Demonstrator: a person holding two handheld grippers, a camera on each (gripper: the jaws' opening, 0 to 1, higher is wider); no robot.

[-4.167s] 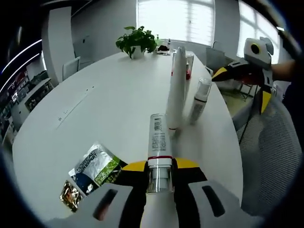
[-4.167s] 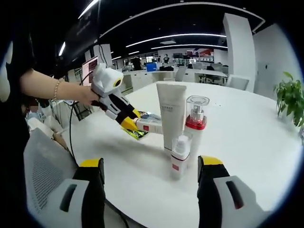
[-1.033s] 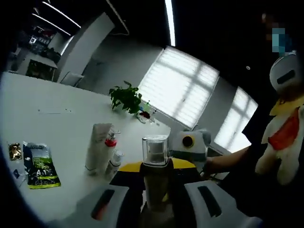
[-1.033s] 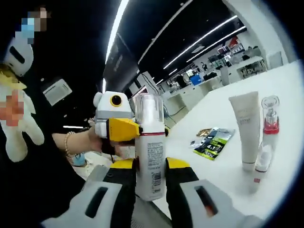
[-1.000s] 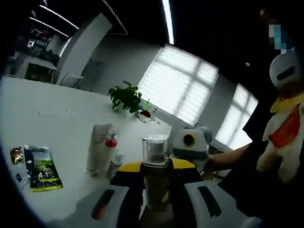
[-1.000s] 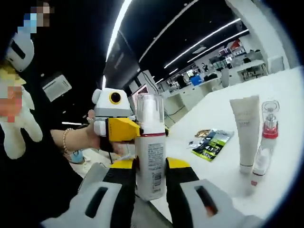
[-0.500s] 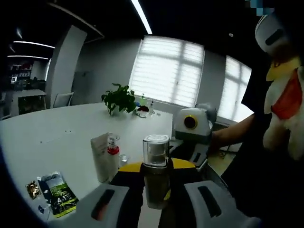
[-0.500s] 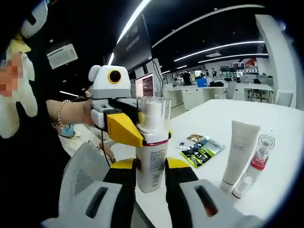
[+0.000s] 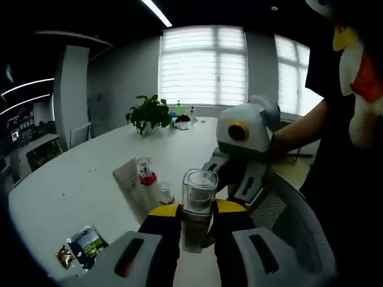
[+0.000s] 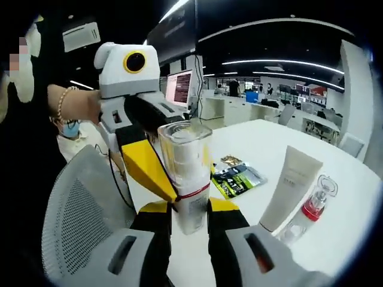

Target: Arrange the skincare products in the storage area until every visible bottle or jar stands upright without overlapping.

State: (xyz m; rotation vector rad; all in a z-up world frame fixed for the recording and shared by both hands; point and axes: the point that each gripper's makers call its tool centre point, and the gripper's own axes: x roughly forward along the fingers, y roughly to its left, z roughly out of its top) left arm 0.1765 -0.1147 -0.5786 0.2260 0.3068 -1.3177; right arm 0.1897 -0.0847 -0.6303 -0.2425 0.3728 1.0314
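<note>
Pump bottle [image 10: 185,179], clear-capped, sits centre frame in the right gripper view, upright, above the white table [image 10: 353,197]; right gripper [image 10: 186,216] has its yellow-tipped jaws closed tight on the bottle's lower body; left gripper [image 10: 157,164] enters from upper left, held by a hand [image 10: 84,104], its yellow jaws against the bottle's near side by the red band, but whether they still pinch it I cannot tell from here.

Left gripper view: same bottle [image 9: 197,206] at lower centre between the left gripper's [image 9: 198,216] own yellow tips, jaws narrow and flanking it, contact not clear; right gripper [image 9: 242,173] comes in from mid-right, white body w/ round yellow lens.

Other products stand on the table: white tube [image 10: 290,188], cap down, leaning slightly; red-collared pump bottle [image 10: 314,206] just beside it at right; left gripper view adds a small clear-capped bottle [image 9: 164,192] near them, plus a potted plant [image 9: 148,113] at the far table edge.

Sachets [image 10: 236,176] lie flat behind the held bottle; in the left gripper view they [image 9: 84,246] sit lower left; mesh chair [image 10: 84,209] at lower left of the right gripper view.
</note>
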